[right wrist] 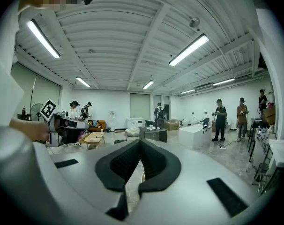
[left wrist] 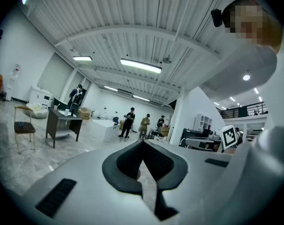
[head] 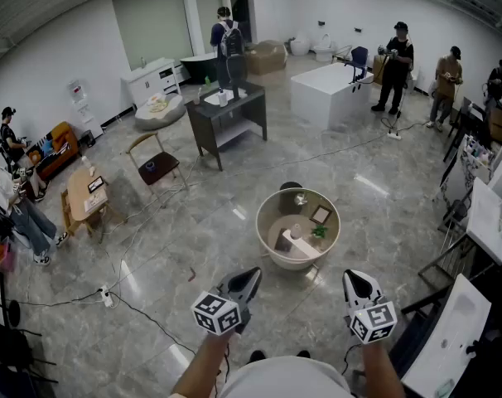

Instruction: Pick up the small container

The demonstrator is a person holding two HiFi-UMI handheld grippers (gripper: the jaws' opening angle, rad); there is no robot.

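**Grippers shut, container not yet reached**

Both the left gripper [head: 251, 277] and the right gripper [head: 355, 280] are held at 6 o'clock, jaws pressed together with nothing between them. Just beyond, at 12 o'clock, the small container [head: 296, 232] is seen inside the round tub [head: 266, 219], among other items. The approach is judged to be in hand: the jaws must be spread, then lowered past the rim. Open floor surrounds the tub. A cable [head: 143, 312] lies at 8 o'clock and white panels [head: 454, 330] at 4 o'clock.

Beige tub [head: 267, 249], small container [head: 295, 231] perhaps white.
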